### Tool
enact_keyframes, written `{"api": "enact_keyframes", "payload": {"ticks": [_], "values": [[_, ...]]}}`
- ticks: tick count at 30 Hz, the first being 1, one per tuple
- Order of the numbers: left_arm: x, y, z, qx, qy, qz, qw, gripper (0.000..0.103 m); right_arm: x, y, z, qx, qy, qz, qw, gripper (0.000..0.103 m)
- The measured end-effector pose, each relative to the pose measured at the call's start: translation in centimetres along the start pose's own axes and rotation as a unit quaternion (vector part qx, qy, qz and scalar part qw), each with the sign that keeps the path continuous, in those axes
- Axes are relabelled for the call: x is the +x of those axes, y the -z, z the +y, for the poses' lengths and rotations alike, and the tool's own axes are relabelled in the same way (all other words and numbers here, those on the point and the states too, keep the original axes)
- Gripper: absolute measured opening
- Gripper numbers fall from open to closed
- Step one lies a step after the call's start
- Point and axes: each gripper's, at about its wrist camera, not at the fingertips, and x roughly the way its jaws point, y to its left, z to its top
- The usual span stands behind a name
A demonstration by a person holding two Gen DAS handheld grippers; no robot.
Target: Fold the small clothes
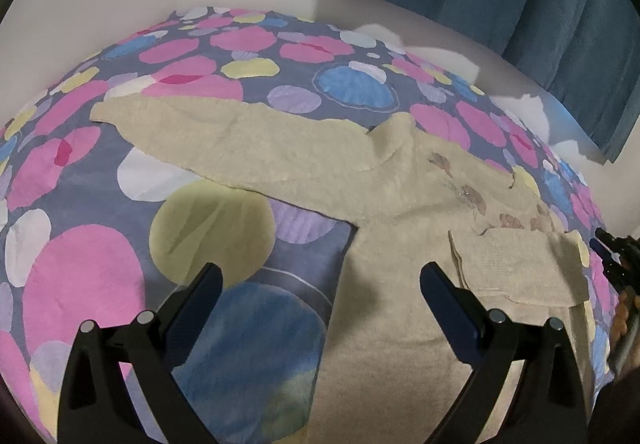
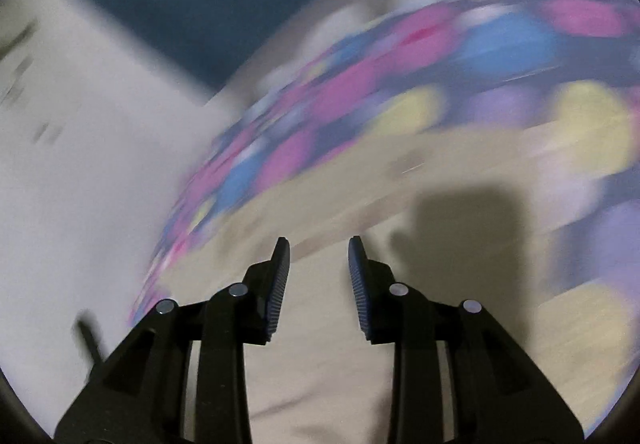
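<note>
Sweater (image 1: 400,204), beige, lies flat on the patterned bedspread (image 1: 80,284); its unfolded sleeve (image 1: 224,136) runs long up and leftward from the left gripper (image 1: 320,276), whose wide-spread, empty jaws straddle the body's edge. The right gripper (image 2: 318,252), parted and holding nothing, hovers over blurred beige cloth, seemingly farther from that sleeve.

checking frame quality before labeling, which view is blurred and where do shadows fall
Left wrist view: sharp, with fisheye bending; the beige sweater and dotted bedspread read clearly. Right wrist view: heavy motion blur smears the bedding, only the right hand-held gripper stays crisp, and a dark blocky shadow falls on the beige fabric.
</note>
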Motion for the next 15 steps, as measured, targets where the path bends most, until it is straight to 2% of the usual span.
{"api": "enact_keyframes", "payload": {"ticks": [2,4,8,9,10,11,15], "values": [[0.2,0.0,0.0,0.003,-0.004,0.001,1.0000,0.099,0.6,-1.9,-3.9,0.028,0.048,-0.009,0.998,0.030],[0.4,0.0,-0.1,0.004,-0.009,0.004,0.9999,0.099,1.7,-2.8,-6.2,0.047,0.065,0.000,0.997,0.030],[0.6,-0.1,-0.1,0.005,-0.012,0.005,0.9999,0.099,3.7,-3.4,-7.6,0.056,0.042,0.030,0.997,0.030],[0.7,-0.1,-0.1,0.006,-0.014,0.006,0.9999,0.099,4.4,-3.5,-7.4,0.051,0.040,0.039,0.997,0.027],[0.9,-0.1,-0.1,0.008,-0.016,0.008,0.9998,0.099,4.9,-3.6,-7.3,0.044,0.046,0.044,0.997,0.014],[1.0,-0.1,-0.2,0.008,-0.018,0.010,0.9998,0.099,5.4,-3.6,-7.3,0.035,0.065,0.049,0.996,0.005],[1.3,0.0,-0.2,0.009,-0.019,0.016,0.9996,0.099,5.4,-3.7,-9.6,0.078,0.031,0.033,0.996,0.004]]}}
